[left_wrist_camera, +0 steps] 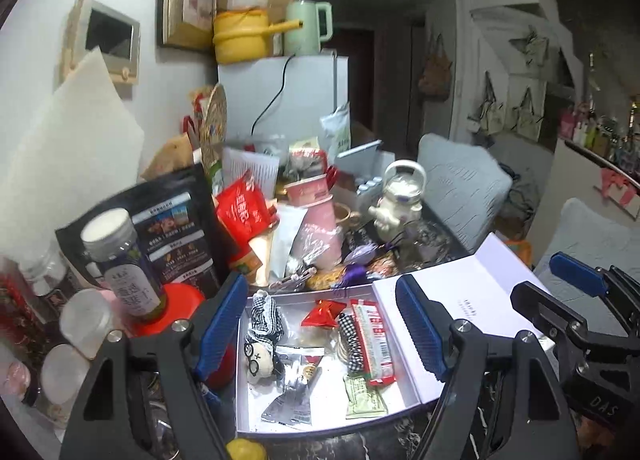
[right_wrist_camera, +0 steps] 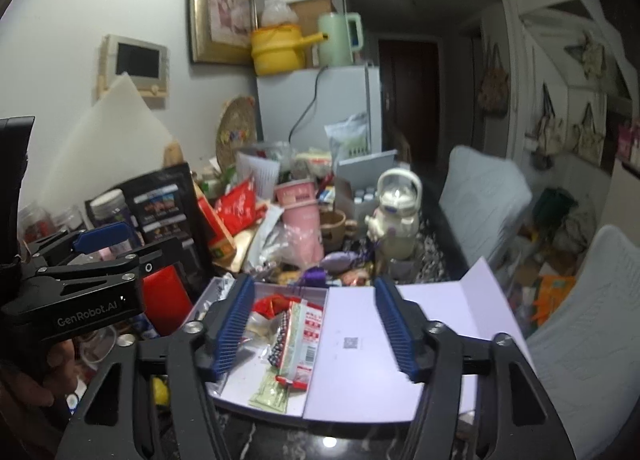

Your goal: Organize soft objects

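Over on the left, a jar (left_wrist_camera: 120, 260) stands on a red lid, hemmed in by a black pouch (left_wrist_camera: 176, 227) and loose packets: crowded ground, easy to topple if a hand swings low there. The left gripper (left_wrist_camera: 320, 324) hangs above the white box (left_wrist_camera: 248, 400), fingers wide and empty. Inside the box lie a little checked doll (left_wrist_camera: 262, 336), foil sachets (left_wrist_camera: 292, 392), a red pouch (left_wrist_camera: 324, 314) and a long red snack bar (left_wrist_camera: 372, 344), so the soft things look gathered. Moving right, the open lid (left_wrist_camera: 460, 296) lies flat on the surface, and the right gripper (right_wrist_camera: 316, 328) hovers over it, fingers wide, nothing between them. The danger: the lid catches on a bulging packet, or either gripper clips the teapot (right_wrist_camera: 396, 215) behind.
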Action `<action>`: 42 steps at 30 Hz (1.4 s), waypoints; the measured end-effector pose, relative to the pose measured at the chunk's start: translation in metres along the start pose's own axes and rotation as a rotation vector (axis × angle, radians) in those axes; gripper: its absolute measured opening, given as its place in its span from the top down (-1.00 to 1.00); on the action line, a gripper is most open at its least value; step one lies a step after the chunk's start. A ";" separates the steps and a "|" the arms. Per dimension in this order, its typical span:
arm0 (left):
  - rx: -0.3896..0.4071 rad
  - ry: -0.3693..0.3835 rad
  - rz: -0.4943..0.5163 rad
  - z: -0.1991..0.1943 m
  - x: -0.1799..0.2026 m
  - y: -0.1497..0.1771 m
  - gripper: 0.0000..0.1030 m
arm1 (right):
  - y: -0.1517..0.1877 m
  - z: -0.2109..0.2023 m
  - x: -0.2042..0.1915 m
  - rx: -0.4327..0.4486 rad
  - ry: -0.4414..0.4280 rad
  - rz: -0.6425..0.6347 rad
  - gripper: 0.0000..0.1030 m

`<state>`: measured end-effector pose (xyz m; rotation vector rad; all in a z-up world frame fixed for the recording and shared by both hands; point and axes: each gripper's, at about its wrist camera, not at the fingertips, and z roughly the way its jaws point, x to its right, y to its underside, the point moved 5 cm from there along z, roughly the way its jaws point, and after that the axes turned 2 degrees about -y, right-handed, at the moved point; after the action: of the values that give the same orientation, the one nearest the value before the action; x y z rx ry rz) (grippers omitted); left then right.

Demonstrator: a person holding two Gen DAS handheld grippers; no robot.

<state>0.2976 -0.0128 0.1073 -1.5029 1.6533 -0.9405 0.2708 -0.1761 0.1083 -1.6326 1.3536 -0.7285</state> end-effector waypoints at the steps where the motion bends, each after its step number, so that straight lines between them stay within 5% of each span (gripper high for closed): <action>1: 0.009 0.005 0.002 -0.007 0.001 0.000 -0.48 | -0.001 -0.008 -0.001 0.014 0.003 -0.004 -0.37; 18: 0.127 0.004 0.026 -0.100 -0.005 0.021 -0.90 | 0.008 -0.115 -0.030 0.157 0.037 -0.043 -0.68; 42: 0.114 -0.008 0.037 -0.136 -0.002 0.099 -0.90 | 0.080 -0.141 -0.052 0.085 0.071 -0.035 -0.78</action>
<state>0.1308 0.0029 0.0878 -1.3937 1.5885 -0.9905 0.1004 -0.1636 0.1055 -1.5799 1.3287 -0.8599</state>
